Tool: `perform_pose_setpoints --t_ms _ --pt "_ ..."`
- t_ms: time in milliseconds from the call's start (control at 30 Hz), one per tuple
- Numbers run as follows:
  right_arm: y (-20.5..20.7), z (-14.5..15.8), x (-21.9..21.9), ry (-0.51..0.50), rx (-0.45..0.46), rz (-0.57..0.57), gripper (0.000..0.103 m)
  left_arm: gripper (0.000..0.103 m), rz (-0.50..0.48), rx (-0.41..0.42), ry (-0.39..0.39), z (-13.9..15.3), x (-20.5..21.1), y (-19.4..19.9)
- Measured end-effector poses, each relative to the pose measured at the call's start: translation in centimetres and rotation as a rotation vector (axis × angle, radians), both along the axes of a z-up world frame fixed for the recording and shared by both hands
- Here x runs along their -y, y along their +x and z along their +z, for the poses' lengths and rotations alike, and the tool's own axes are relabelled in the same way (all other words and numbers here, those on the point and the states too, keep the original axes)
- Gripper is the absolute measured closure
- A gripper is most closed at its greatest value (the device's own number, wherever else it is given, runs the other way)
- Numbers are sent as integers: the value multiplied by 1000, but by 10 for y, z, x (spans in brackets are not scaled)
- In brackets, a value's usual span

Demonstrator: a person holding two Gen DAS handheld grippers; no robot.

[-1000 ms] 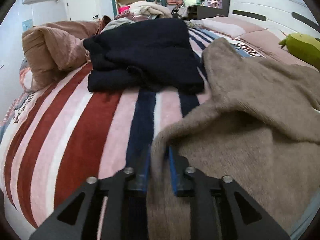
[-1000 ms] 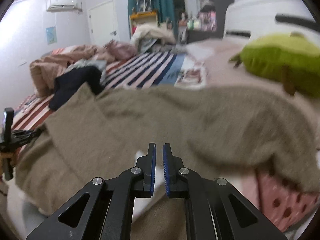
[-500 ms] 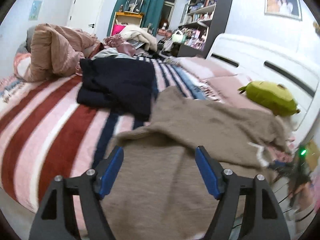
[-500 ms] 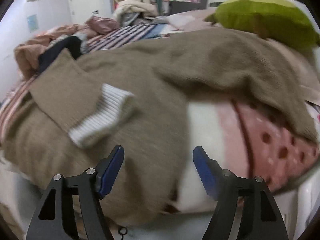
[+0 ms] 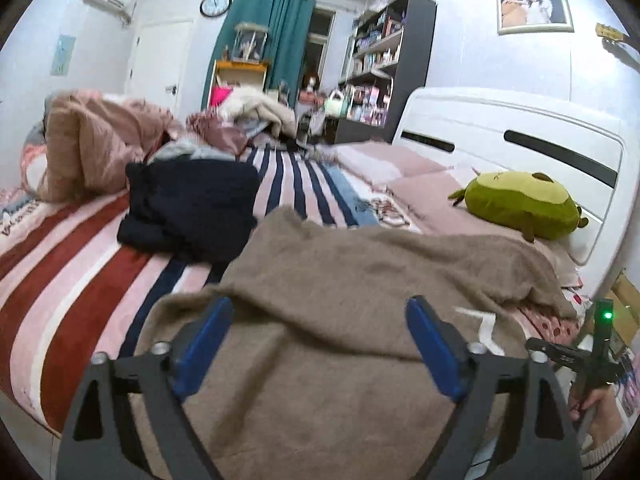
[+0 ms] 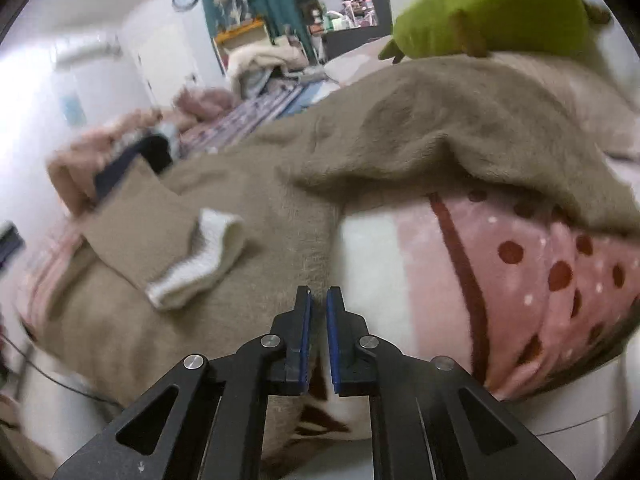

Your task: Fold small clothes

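Observation:
A fuzzy tan sweater (image 5: 344, 280) lies spread across the near side of the bed. In the right wrist view the tan sweater (image 6: 248, 184) has one sleeve folded onto the body, its white ribbed cuff (image 6: 200, 256) lying on top. My left gripper (image 5: 320, 344) is open wide and empty above the sweater. My right gripper (image 6: 318, 308) has its jaws nearly together at the sweater's right edge. Whether any fabric is between them does not show.
A dark navy garment (image 5: 192, 204) lies folded further back on the striped bed cover (image 5: 68, 288). A green plush toy (image 5: 524, 204) sits by the white headboard (image 5: 512, 128); it also shows in the right wrist view (image 6: 488, 8). A pink duvet (image 5: 96, 140) is piled at the back left.
Both grippers let go of the sweater and opened. The left has lifted back and stays open. The right has since closed again at the sweater's right edge.

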State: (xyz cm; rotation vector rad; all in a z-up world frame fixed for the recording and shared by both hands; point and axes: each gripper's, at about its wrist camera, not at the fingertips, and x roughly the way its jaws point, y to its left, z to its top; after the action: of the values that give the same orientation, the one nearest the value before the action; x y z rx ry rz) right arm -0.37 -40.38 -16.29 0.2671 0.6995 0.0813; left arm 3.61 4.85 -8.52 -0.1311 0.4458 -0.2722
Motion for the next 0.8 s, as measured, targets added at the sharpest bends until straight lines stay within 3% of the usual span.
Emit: perform_pose_setpoints --t_ms 67,100,133,267,433,533,667,700,733,767,800 --pt "-4 3 19 24 28 -74 62 11 15 33 -2 4 6 -2" --pt "-8 5 34 40 55 -135 36 5 23 37 8 6 8 -1" --pt "-10 5 46 57 69 -172 28 2 35 38 33 8 13 0" --pt "-7 0 95 145 87 -290 28 2 69 44 122 12 28 3" --pt "8 -8 131 320 161 -278 28 2 110 -35 147 13 38 17" --pt "17 -15 148 423 214 -316 28 2 112 -46 117 17 42 17" --pt "26 -10 158 421 265 -386 28 2 109 -21 119 23 54 12" --pt "28 -8 158 396 276 -412 37 2 106 -20 120 24 57 11" --pt "30 -8 157 375 285 -434 57 2 100 -20 117 25 60 10" --pt "35 -8 157 355 285 -456 67 2 93 -19 115 26 63 8" --pt "38 -7 157 349 281 -473 85 2 89 -17 114 27 66 7"
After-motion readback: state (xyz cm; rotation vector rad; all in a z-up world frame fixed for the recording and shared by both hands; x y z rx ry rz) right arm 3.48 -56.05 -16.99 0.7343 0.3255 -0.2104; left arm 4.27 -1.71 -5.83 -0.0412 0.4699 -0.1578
